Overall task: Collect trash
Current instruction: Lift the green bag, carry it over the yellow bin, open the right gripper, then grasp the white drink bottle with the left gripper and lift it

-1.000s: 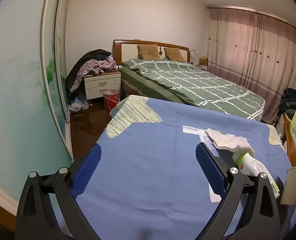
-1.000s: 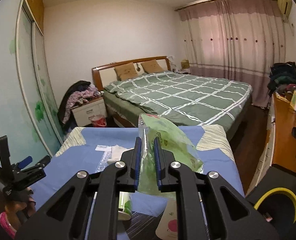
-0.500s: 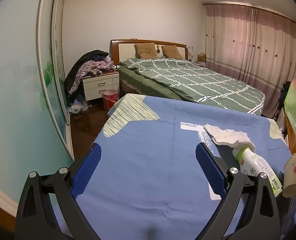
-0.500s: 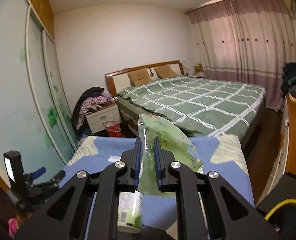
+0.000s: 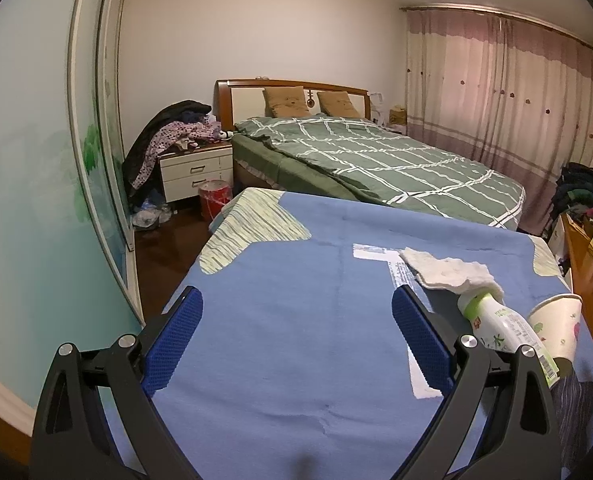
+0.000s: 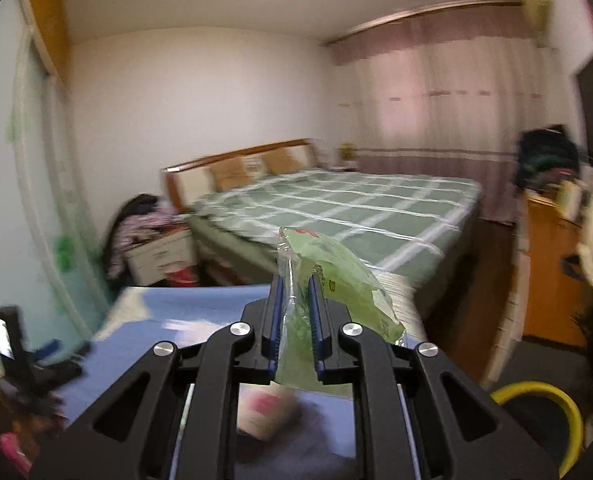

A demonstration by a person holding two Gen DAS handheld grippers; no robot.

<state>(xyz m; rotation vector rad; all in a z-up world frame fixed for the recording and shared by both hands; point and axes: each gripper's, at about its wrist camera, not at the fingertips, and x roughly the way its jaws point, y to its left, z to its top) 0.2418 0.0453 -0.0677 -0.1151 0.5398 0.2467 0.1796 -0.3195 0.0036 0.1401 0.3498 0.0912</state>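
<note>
The whole right wrist view is smeared by motion, so the pale paper cup with a pink mark [image 6: 265,411] shows only as a blur below the jaws, and the yellow curved rim [image 6: 544,396] is cut by the edge.

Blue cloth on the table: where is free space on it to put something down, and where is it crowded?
The blue cloth is bare between the open left gripper fingers and back to the striped patch. The right side is crowded: a clear wrapper, a white tissue on the lying bottle, and a tipped paper cup beside it.
</note>
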